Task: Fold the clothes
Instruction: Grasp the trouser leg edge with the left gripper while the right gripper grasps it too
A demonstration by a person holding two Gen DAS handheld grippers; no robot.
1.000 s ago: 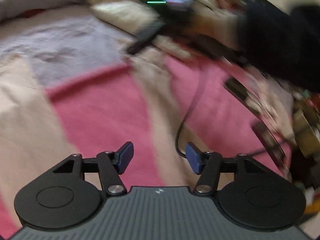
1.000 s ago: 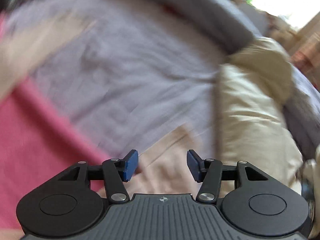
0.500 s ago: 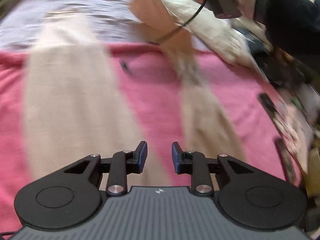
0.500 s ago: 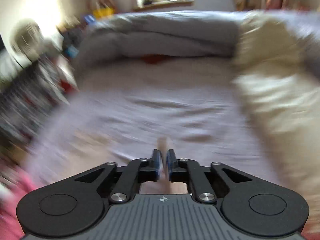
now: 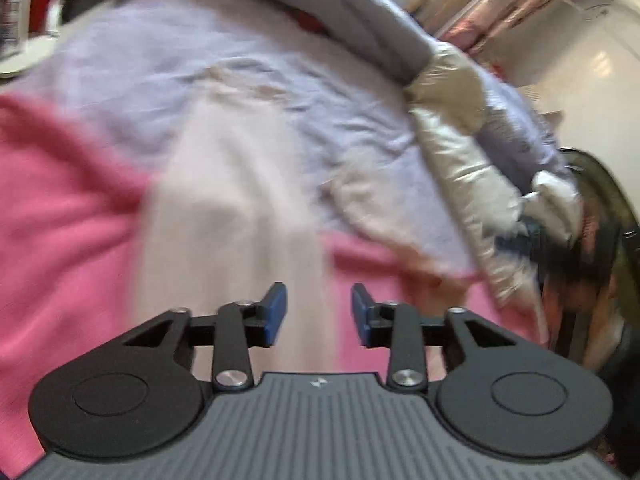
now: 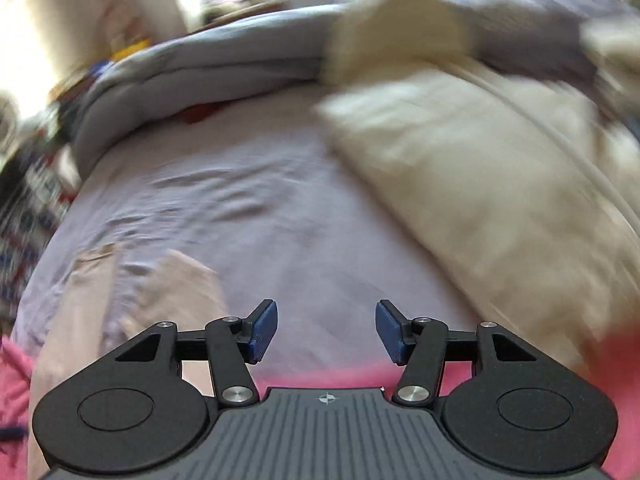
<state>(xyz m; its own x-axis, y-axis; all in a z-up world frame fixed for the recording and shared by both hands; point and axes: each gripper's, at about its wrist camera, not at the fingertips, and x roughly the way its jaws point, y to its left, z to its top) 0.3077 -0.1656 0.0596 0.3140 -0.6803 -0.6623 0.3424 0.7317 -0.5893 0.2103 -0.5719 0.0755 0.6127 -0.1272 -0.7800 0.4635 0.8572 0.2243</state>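
A pair of pale beige trousers (image 5: 224, 208) lies spread on a bed, one leg running from the lilac sheet down over a pink blanket (image 5: 68, 216). Its second leg (image 5: 376, 208) angles off to the right, blurred. My left gripper (image 5: 319, 312) hovers open above the nearer leg's lower end, nothing between its blue pads. In the right wrist view the same trousers (image 6: 132, 300) lie at lower left. My right gripper (image 6: 326, 330) stands wide open over the lilac sheet (image 6: 280, 216), to the right of the cloth, holding nothing.
A cream padded jacket (image 6: 480, 184) lies heaped along the bed's right side. A grey folded duvet (image 6: 192, 76) lines the far end. Clutter and a dark round object (image 5: 600, 220) sit off the bed's right edge. Both views are motion-blurred.
My right gripper was shut on the trouser leg half a second ago and has let go, now wide open. My left gripper opened wider and swung toward the head of the bed.
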